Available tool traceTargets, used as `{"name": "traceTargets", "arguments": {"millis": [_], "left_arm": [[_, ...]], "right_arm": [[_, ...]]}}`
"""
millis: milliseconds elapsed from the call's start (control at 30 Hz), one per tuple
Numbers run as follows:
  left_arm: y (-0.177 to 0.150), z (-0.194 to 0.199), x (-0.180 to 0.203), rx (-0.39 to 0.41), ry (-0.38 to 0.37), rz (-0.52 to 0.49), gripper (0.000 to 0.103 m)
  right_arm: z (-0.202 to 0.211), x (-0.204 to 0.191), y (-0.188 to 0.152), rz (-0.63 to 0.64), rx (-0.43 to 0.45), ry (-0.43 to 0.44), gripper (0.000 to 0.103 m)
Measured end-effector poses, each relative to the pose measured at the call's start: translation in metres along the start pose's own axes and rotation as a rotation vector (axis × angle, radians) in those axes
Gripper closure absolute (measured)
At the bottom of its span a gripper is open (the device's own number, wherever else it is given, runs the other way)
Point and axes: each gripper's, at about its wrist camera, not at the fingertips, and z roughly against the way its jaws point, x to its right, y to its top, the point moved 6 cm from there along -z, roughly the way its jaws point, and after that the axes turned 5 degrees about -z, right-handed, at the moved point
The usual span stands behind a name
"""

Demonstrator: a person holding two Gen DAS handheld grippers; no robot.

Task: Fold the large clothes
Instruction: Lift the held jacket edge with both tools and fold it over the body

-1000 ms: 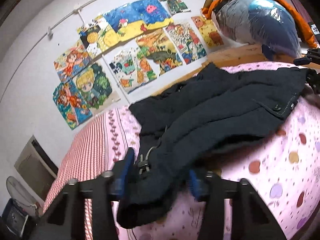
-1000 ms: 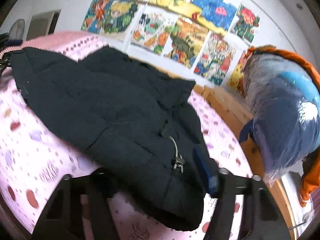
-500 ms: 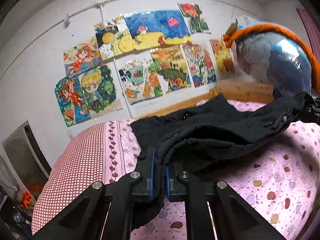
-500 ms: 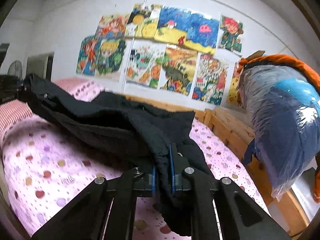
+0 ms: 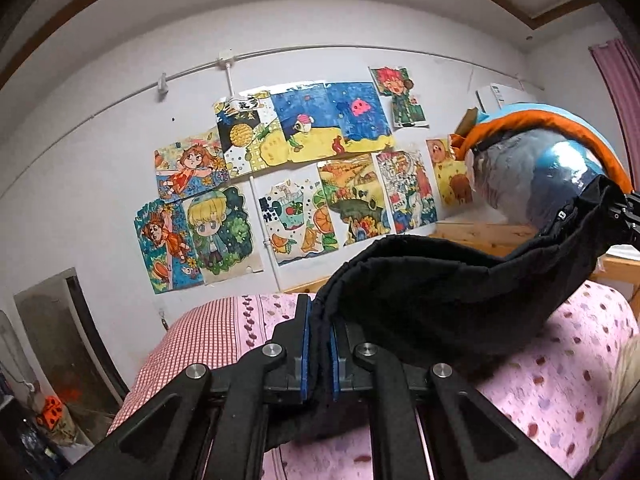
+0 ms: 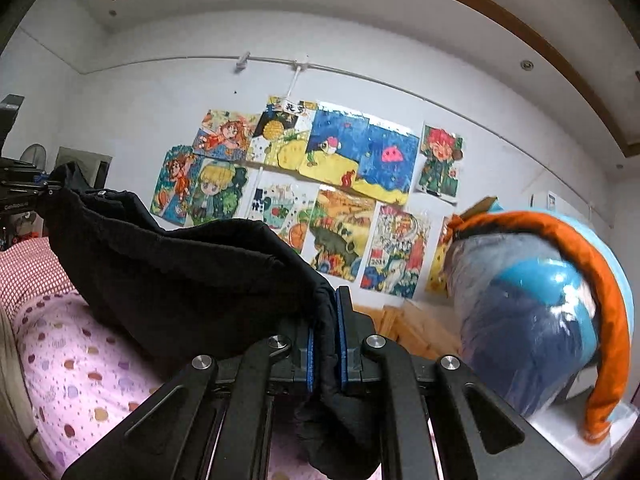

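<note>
A large black jacket [image 5: 440, 288] hangs in the air above the pink dotted bed [image 5: 560, 368], stretched between both grippers. My left gripper [image 5: 319, 332] is shut on one end of the jacket, the cloth pinched between its blue pads. In the right wrist view the same black jacket [image 6: 192, 272] sags over the bed [image 6: 80, 380], and my right gripper [image 6: 325, 328] is shut on its other end. Each gripper shows at the edge of the other's view: the right gripper [image 5: 628, 216] at far right, the left gripper [image 6: 24, 192] at far left.
A wall of colourful drawings [image 5: 304, 184] faces me beyond the bed. A bulky bundle wrapped in plastic with an orange cover [image 6: 540, 304] stands on the wooden headboard [image 5: 480, 236] side. A red checked pillow [image 5: 192, 344] lies at the bed's left end.
Both grippers closed on the jacket's ends and rose, lifting the jacket off the bed. The views tilted up from the mattress toward the wall.
</note>
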Motion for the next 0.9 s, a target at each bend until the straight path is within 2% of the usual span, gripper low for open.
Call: {"name": "traceTargets", "arguments": {"millis": [167, 400, 633, 900], "left_arm": [[0.012, -0.055, -0.006, -0.016, 0.010, 0.011, 0.095], [0.033, -0.137, -0.011, -0.079, 0.030, 0.015, 0.095], [0.028, -0.223, -0.008, -0.140, 0.063, -0.021, 0.095], [-0.008, -0.311, -0.003, -0.236, 0.082, -0.010, 0.095]], "right_arm": [[-0.051, 0.002, 0.017, 0.065, -0.016, -0.006, 0.095], [-0.155, 0.013, 0.043, 0.058, -0.124, -0.010, 0.095], [-0.249, 0.006, 0.030, 0.123, -0.185, -0.042, 0.095], [-0.329, -0.012, -0.002, 0.165, -0.235, -0.073, 0.095]]}}
